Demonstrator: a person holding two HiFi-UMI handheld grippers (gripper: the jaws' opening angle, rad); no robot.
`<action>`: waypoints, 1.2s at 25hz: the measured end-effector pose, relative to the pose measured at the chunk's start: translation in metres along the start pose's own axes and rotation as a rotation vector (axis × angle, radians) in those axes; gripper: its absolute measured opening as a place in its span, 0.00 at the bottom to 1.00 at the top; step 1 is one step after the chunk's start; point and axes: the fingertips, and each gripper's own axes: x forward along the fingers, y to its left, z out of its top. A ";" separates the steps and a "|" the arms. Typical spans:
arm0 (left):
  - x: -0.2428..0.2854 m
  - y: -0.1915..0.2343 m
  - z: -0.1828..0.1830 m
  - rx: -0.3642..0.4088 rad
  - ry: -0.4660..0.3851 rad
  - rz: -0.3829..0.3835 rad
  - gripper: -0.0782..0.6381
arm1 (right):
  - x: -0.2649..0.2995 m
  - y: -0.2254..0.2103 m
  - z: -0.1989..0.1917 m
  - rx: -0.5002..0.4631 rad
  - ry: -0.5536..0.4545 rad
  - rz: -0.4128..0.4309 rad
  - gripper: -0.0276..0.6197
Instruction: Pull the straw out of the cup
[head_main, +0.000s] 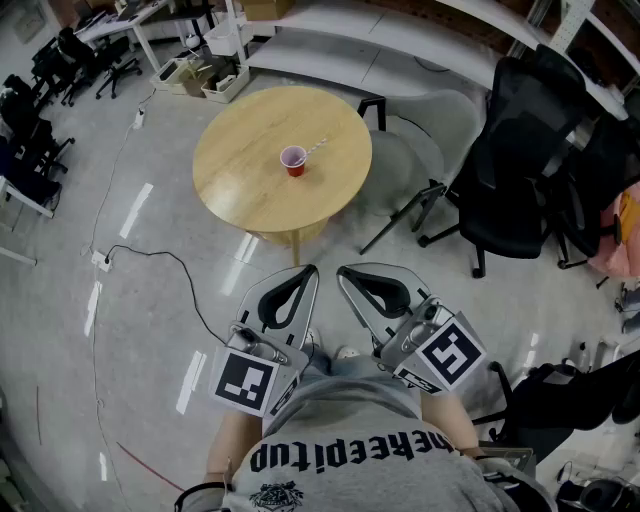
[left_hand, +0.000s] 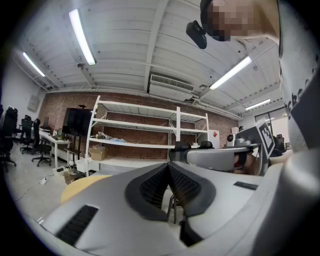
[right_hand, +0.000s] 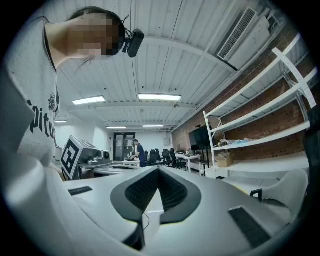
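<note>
**Head view.** A red cup (head_main: 293, 161) is standing near the middle of a round wooden table (head_main: 250, 190), and a pale straw (head_main: 316, 148) is leaning out of it toward the upper right. The left gripper (head_main: 311, 270) and the right gripper (head_main: 343, 271) are hovering side by side over the grey floor, close to the person's body. Both are well apart from the cup, which is sitting straight ahead of their tips. Each is carrying a marker cube with a black-and-white square pattern. The person's grey T-shirt (head_main: 350, 450) is showing dark lettering that seems to end in "eepitup". Its first letters are hard to make out, and the emblem below is being cut off by the frame. A black office chair (head_main: 520, 170) is standing to the right of the table.

**Left gripper view.** The two dark ribbed pads are pressing together with nothing between them. Only a tan edge of the table is peeking out at the left, and the cup and straw are hidden behind the gripper's body. White shelving (left_hand: 135, 127) is standing against a brick wall. A small red label further right is too small to read.

**Right gripper view.** The jaws are likewise meeting tip to tip, gripping nothing. The left gripper's marker cube is showing at the left. A distant person (right_hand: 138, 150) is standing among desks, and no cup is appearing here.
</note>
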 end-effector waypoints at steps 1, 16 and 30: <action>0.000 0.001 -0.001 -0.001 0.002 0.000 0.14 | 0.001 0.000 -0.001 -0.001 0.000 0.001 0.06; -0.001 0.041 0.005 0.017 -0.068 0.012 0.14 | 0.037 0.000 -0.007 -0.012 0.027 -0.006 0.06; 0.008 0.093 -0.009 0.023 0.006 -0.022 0.14 | 0.089 -0.015 -0.018 -0.008 0.055 -0.066 0.06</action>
